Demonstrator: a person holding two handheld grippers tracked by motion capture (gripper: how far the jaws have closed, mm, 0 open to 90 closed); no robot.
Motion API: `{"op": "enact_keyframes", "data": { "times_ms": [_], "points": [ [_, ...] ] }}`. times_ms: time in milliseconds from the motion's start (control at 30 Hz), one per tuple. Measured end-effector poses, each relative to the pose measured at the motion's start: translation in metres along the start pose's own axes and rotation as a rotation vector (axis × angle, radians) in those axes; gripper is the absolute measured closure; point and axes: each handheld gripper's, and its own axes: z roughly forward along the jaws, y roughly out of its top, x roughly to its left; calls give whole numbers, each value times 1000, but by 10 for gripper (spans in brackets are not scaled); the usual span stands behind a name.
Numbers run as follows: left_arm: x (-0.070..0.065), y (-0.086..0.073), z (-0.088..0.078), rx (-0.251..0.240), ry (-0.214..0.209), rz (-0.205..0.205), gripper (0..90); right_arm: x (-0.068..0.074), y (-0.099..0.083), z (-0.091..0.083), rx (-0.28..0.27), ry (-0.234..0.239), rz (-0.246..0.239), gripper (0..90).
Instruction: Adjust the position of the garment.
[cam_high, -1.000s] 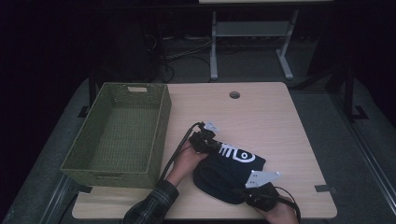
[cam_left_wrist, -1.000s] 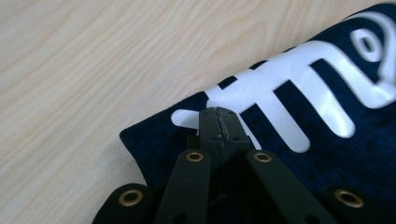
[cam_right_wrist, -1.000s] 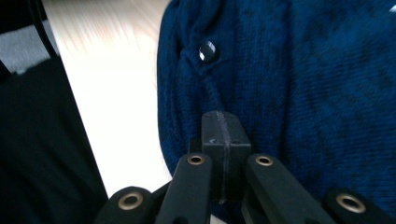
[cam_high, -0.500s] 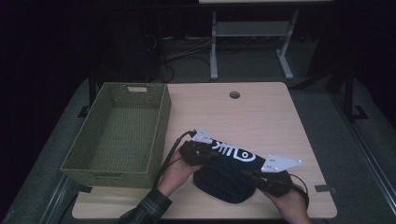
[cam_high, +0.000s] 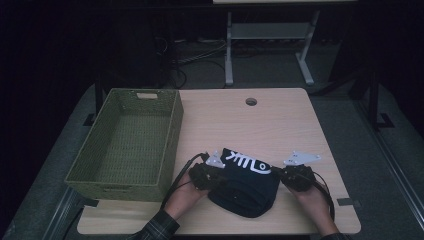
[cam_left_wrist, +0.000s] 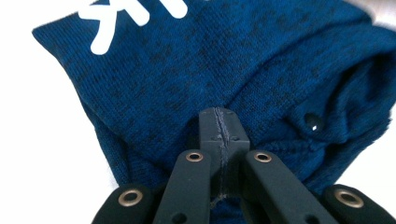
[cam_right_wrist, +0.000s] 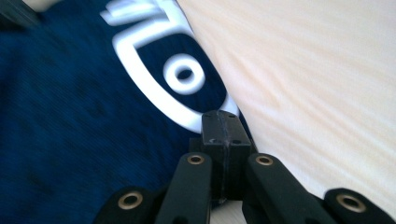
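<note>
Left hand: seen in the high view coming in from the near edge of the table, with a plaid sleeve at the wrist; the left gripper is carried low and pointed right, at the left side of the garment.
Right hand: brought in from the near right; the right gripper is carried low and pointed left, at the right edge of the garment — the two tools face each other across the cloth.
Left jaws: seen pressed together in the left gripper view, no gap between them; their tips are laid against the knit, but whether a fold is pinched between them cannot be told.
Right jaws: likewise closed tight in the right gripper view, the tips set at the cloth's edge by the white print; no cloth is seen between them.
Garment: a dark blue knitted sweater with a white fish-bone print, bunched in a heap on the near part of the table, between the two grippers.
Basket: a green woven basket is stood on the left part of the table, just left of the left hand — its woven floor is seen bare.
Table hole: a round cable hole is set near the far edge.
</note>
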Motion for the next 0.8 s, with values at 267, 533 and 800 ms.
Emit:
{"op": "enact_keyframes", "data": {
  "times_ms": [267, 533, 800],
  "points": [
    [6, 0, 4, 33, 63, 14, 900, -3, -11, 8, 34, 13, 31, 900],
    [14, 0, 1, 10, 65, -21, 871, 9, -16, 1, 38, 29, 15, 900],
    [24, 8, -16, -73, 25, -99, 617, 6, -18, -16, -21, -2, 44, 606]
  ]
}}
